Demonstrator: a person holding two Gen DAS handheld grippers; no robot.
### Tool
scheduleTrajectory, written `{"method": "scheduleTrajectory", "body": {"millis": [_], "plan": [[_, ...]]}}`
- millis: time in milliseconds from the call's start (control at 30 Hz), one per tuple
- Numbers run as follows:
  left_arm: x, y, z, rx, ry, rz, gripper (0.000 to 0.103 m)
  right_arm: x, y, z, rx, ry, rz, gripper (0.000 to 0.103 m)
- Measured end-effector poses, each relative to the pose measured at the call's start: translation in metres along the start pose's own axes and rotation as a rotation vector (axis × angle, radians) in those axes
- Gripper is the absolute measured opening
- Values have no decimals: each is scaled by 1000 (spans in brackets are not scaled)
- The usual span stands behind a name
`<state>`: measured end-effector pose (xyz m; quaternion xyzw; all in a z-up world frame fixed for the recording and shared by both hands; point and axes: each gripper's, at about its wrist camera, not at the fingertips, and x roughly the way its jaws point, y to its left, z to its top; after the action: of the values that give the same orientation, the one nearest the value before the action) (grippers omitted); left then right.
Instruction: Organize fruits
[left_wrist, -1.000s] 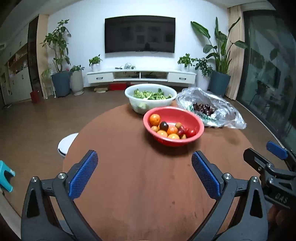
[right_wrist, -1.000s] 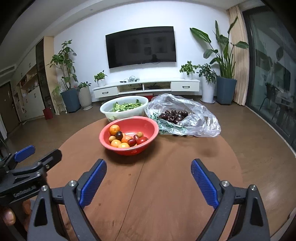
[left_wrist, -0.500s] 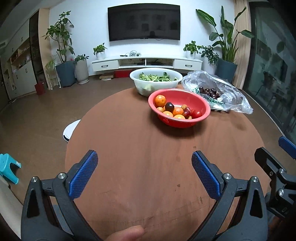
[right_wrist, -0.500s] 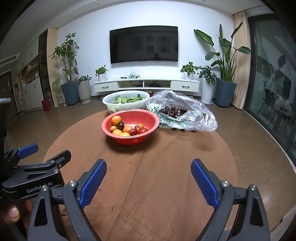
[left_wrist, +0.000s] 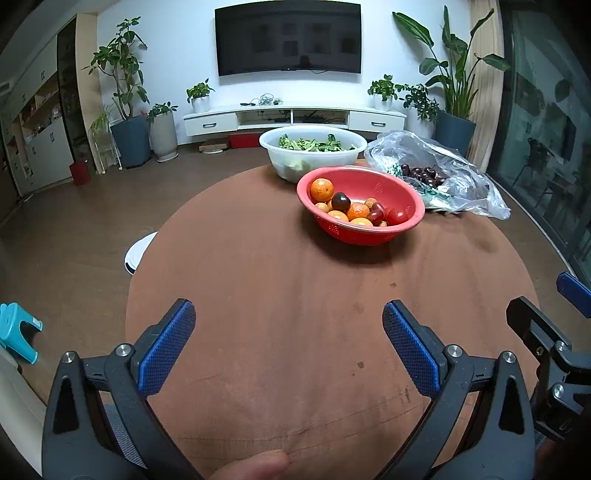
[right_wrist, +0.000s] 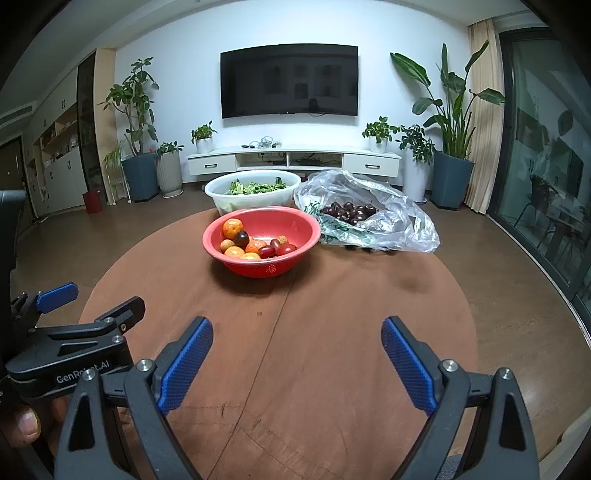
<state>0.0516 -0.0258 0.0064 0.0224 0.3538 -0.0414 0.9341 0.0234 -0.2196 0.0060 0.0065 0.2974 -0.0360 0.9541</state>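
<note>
Left wrist view shows your left gripper (left_wrist: 288, 332) with its fingers spread wide and nothing between them, low over the near part of the round brown table (left_wrist: 295, 295). Your right gripper (right_wrist: 297, 349) is released the same way, also empty, and it hangs just beside the left one over the near edge.

You have much open room. The whole near half of the table is bare, from your fingers up to the red bowl (left_wrist: 402, 192). The table edge curves away on the left and on the right, and on both sides the wood floor lies beyond it. On the left a white round object (left_wrist: 138, 251) is partly hidden under the table edge.

At the far side stand three containers, close together. The red bowl is the nearest one and holds the fruits (left_wrist: 351, 210): about five orange ones, one dark plum, two or three red ones, and some small brown ones that you cannot count exactly. Behind it, touching or almost touching, is one white bowl (left_wrist: 310, 158) with green vegetables. To the right of the red bowl lies one clear plastic bag (left_wrist: 461, 177), open, with a pile of dark cherries (right_wrist: 349, 212) inside, too many and too small to count. The bag reaches near the far right edge of the table.
</note>
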Motion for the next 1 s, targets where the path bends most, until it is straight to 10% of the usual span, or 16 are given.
{"method": "scheduleTrajectory", "body": {"millis": [1000], "plan": [[5,3,-3,-5,6,1,103,0,3,-3,-5,7,-1,95]]}}
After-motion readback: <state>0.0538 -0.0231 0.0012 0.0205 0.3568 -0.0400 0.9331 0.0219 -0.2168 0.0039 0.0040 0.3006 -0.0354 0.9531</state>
